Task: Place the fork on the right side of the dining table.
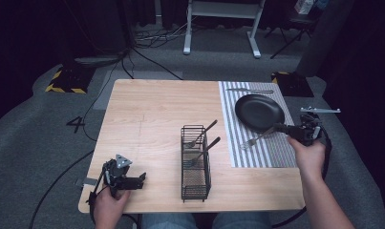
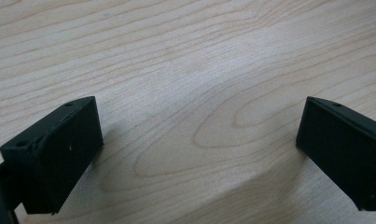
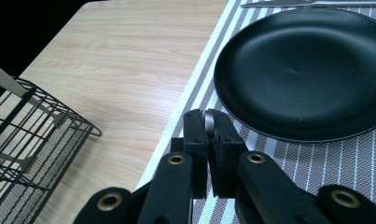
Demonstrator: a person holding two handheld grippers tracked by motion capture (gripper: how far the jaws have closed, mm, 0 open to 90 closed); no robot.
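1. Silver metal fork (image 1: 255, 139) w/ tines lying on the grey-and-white striped placemat (image 1: 276, 155), just left of the round black plate (image 1: 259, 112); its handle end is pinched in the right claw (image 1: 282, 128). In the right gripper view the jaws are closed tight on a thin rounded bit of metal (image 3: 208, 122), w/ the plate (image 3: 311, 70) just ahead.
2. Left claw (image 1: 141, 178) sits low over the light wood table (image 1: 147, 114) near the front left corner, well apart from everything else. Left gripper view: jaws spread wide, nothing between them, bare wood grain (image 2: 195, 93) below.
3. Black wire cutlery basket (image 1: 195, 162) stands mid-table, just left of the placemat. Two dark-handled forks (image 1: 203, 143) lean in it, handles pointing up & right.
4. Another silver utensil (image 1: 250, 90) lies across the far edge of the placemat behind the plate; prob a knife, too small to be sure.
5. Progress, as a guess: looks like a place setting is being laid from the basket. Plate down, far utensil down, one fork at the plate's left side but not yet let go.
6. Left to do, prob: release the fork, maybe square it w/ the plate. Two forks remain in the basket; can't tell if they need to move.
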